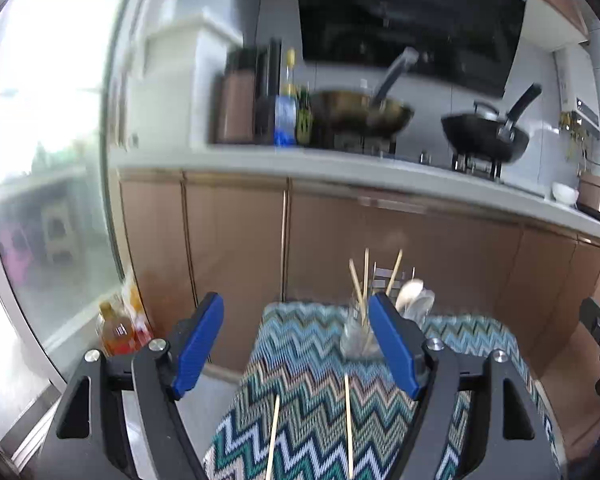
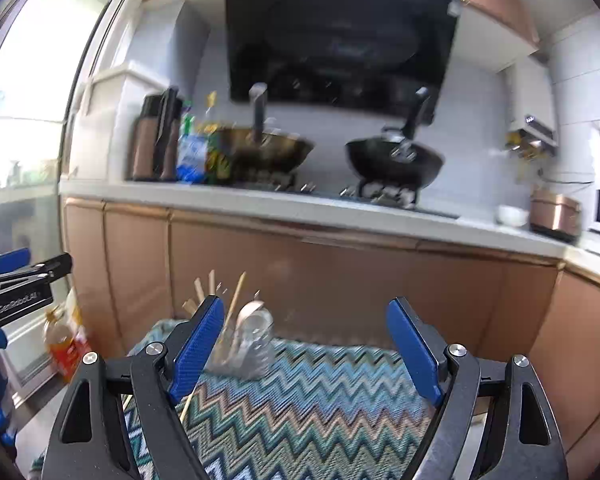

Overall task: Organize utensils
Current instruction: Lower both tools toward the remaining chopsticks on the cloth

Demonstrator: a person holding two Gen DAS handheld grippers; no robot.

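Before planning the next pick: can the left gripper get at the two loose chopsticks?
Probably yes. The left gripper is open, and both chopsticks lie bare on the cloth just below it.

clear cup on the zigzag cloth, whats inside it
The clear cup holds several upright wooden chopsticks and a pale spoon. The left tongs' finger covers the cup's right side, so a full count isn't possible.

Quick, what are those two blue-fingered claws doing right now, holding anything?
Left gripper: open, holding nothing.
Right gripper: open, holding nothing.
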